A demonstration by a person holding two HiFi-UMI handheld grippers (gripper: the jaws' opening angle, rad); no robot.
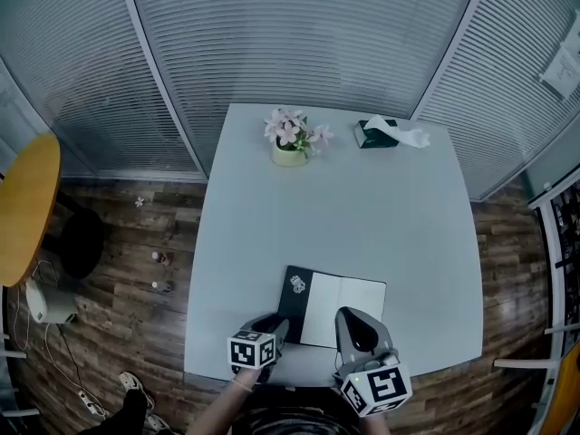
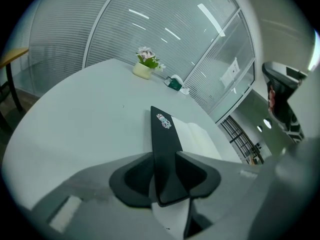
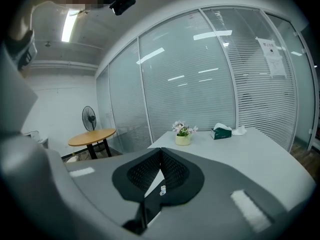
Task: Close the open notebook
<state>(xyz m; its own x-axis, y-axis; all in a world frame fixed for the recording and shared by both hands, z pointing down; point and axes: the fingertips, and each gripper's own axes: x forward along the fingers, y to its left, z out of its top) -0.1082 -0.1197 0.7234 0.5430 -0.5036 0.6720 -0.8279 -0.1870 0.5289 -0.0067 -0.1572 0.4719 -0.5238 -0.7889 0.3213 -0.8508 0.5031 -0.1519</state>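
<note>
Clearly the left tool [image 2: 165,159] is clamped on the raised black cover [image 2: 163,129] of the notebook [image 1: 335,312], which lies open at the surface's [image 1: 362,207] near edge. The right tool [image 3: 161,153] is clenched and empty. Next, I judge, that cover must swing over the white pages [image 2: 199,137].

The left hand-held gripper [image 2: 165,155] was seen clamped on the notebook [image 2: 175,134] by its black cover [image 2: 165,139]. The cover was raised on edge between the jaws, with both pads pressed against it. A small sticker [image 2: 163,120] was noted near the cover's far end. The white pages [image 2: 199,135] were laid flat on the table [image 2: 80,109], just right of the cover. At the table's far end a flower pot [image 2: 143,69] and a green tissue box [image 2: 175,83] were set near each other. Glass walls with blinds [image 2: 150,24] were seen behind. A round wooden table [image 2: 11,56] was partly caught at the left edge.
</note>
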